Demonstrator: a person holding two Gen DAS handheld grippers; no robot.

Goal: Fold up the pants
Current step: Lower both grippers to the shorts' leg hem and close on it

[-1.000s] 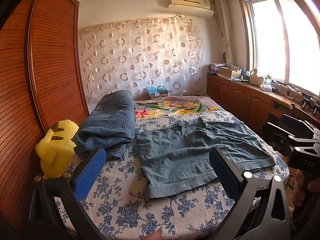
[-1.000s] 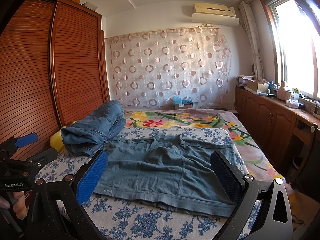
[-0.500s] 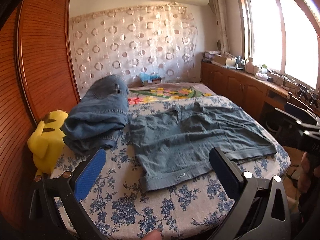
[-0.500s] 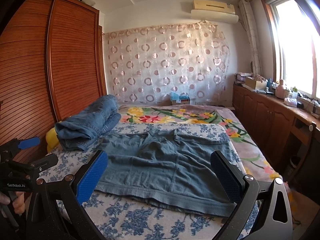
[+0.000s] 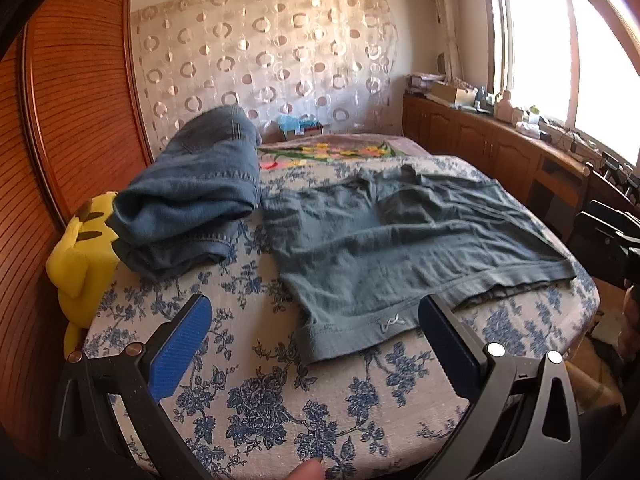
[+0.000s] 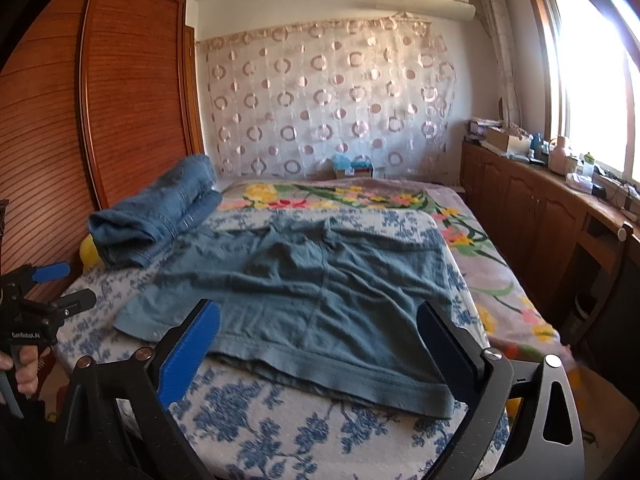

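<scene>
Floral blue-and-white cover on the bed (image 5: pixel 256 400), and spread flat across it lie the grey-blue pants (image 5: pixel 384 248), short-legged, their long axis running left to right across both views with the hem edge towards us. Left gripper (image 5: pixel 316 344) hovers with its jaws spread wide and nothing between them, sitting just off the near left hem corner. Right gripper (image 6: pixel 318 350) is likewise spread and empty, framing the near hem further along to the right. Each hand looks nearest its own end of the hem, so that's the relation that counts: I'd judge a two-corner pick comes next. No fold started yet by the look of it. Room to work? Open cover in front of the hem and beyond the far edge, but the rolled denim jeans (image 5: pixel 188 196) lie just beside the pants on the left. Yellow plush toy (image 5: pixel 82 256) is tucked at the bed's left edge, clear of things.
</scene>
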